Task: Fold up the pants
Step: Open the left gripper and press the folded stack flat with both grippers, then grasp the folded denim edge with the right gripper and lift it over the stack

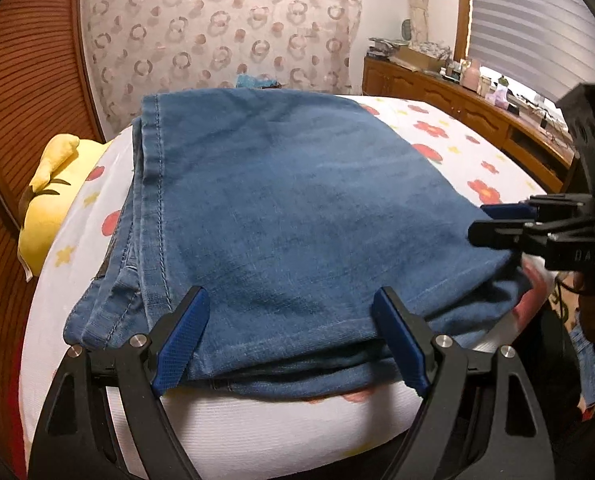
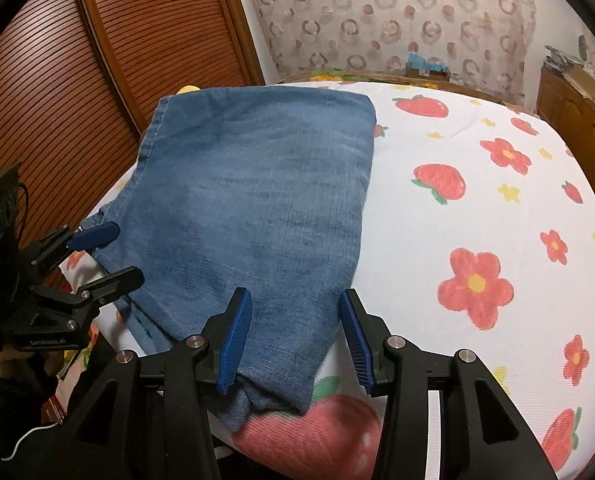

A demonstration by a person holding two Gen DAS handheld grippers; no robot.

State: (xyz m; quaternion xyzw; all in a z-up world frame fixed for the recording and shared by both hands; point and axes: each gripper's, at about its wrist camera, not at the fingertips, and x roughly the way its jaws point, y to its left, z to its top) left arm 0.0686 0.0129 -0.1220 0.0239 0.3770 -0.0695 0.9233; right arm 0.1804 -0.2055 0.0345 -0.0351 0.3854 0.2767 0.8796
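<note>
Blue denim pants (image 1: 281,208) lie folded into a thick rectangle on the bed; they also show in the right wrist view (image 2: 257,200). My left gripper (image 1: 293,316) is open, its blue pads astride the near folded edge, just above the cloth. It also shows in the right wrist view (image 2: 113,252) at the pants' left edge. My right gripper (image 2: 295,320) is open over the near right corner of the pants. It appears in the left wrist view (image 1: 493,224) at the pants' right edge.
The bed has a white cover (image 2: 477,208) with red flowers and strawberries. A yellow plush toy (image 1: 53,196) lies at the bed's left edge. A wooden slatted door (image 2: 57,92) stands left, a patterned curtain (image 1: 217,24) behind, and a wooden dresser (image 1: 477,112) with clutter right.
</note>
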